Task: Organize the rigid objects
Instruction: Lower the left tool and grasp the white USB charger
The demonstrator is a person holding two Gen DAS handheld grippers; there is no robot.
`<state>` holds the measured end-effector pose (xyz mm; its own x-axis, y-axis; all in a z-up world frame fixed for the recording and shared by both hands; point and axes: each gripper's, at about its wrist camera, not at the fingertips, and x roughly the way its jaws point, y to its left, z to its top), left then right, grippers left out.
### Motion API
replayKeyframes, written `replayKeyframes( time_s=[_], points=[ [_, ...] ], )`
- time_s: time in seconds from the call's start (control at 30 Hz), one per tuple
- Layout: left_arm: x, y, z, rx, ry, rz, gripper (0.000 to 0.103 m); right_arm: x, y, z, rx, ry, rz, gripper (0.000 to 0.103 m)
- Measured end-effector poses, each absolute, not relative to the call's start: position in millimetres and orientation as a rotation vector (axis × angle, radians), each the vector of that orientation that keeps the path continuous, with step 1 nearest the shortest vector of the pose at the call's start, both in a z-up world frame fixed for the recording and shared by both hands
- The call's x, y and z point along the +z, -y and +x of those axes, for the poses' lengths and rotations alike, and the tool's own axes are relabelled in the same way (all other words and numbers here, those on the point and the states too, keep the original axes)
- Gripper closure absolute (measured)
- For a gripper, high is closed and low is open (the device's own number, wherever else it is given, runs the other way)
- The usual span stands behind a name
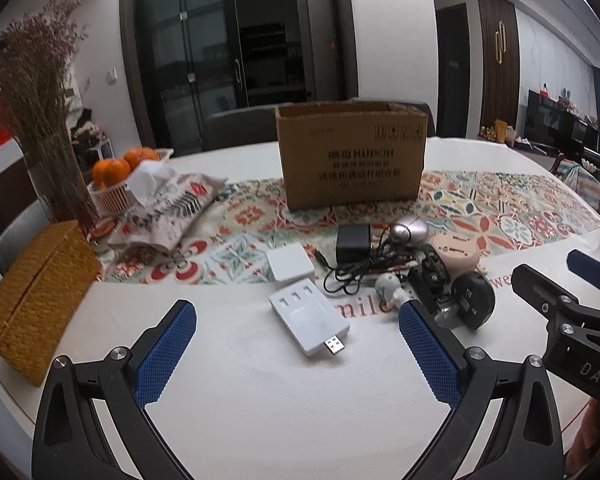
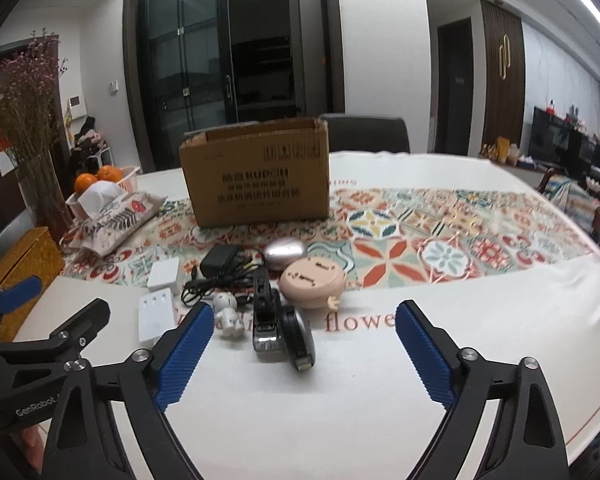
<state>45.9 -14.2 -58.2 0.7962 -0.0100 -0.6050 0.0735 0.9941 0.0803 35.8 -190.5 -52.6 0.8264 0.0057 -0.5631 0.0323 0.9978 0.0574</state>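
A cluster of small rigid objects lies on the table in front of an open cardboard box [image 1: 352, 156] [image 2: 256, 174]. It holds a white USB hub [image 1: 309, 320] [image 2: 154, 318], a white square adapter [image 1: 289, 264] [image 2: 164, 274], a black charger with cable [image 1: 353, 240] [image 2: 218, 260], a silver egg-shaped item [image 1: 410, 230] [image 2: 284, 254], a pink round item [image 1: 456, 254] [image 2: 312, 284], a black round item [image 1: 473, 300] [image 2: 298, 336] and a small white figurine [image 2: 229, 314]. My left gripper [image 1: 298, 356] is open and empty, just short of the USB hub. My right gripper [image 2: 304, 356] is open and empty near the black round item.
A patterned runner [image 2: 440, 232] crosses the white tablecloth. At the left stand a woven box [image 1: 32, 300], a fabric tissue pouch [image 1: 168, 208], a basket of oranges [image 1: 116, 176] and a vase of dried flowers [image 1: 40, 120]. Chairs stand behind the table.
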Motion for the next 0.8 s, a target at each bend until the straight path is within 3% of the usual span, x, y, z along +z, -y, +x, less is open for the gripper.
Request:
replayKeyframes(
  time_s=[0.23, 0.4, 0.8],
  points=[
    [-79, 19, 66, -0.048, -0.742, 0.08, 0.0, -74, 194, 56, 0.016, -0.678, 0.075, 0.028],
    [-94, 21, 80, -0.049, -0.807, 0.064, 0.0, -92, 194, 72, 0.04, -0.757, 0.067, 0.043],
    [-107, 23, 102, 0.019, -0.795, 0.076, 0.006, -117, 192, 92, 0.056, -0.847, 0.035, 0.059]
  ],
)
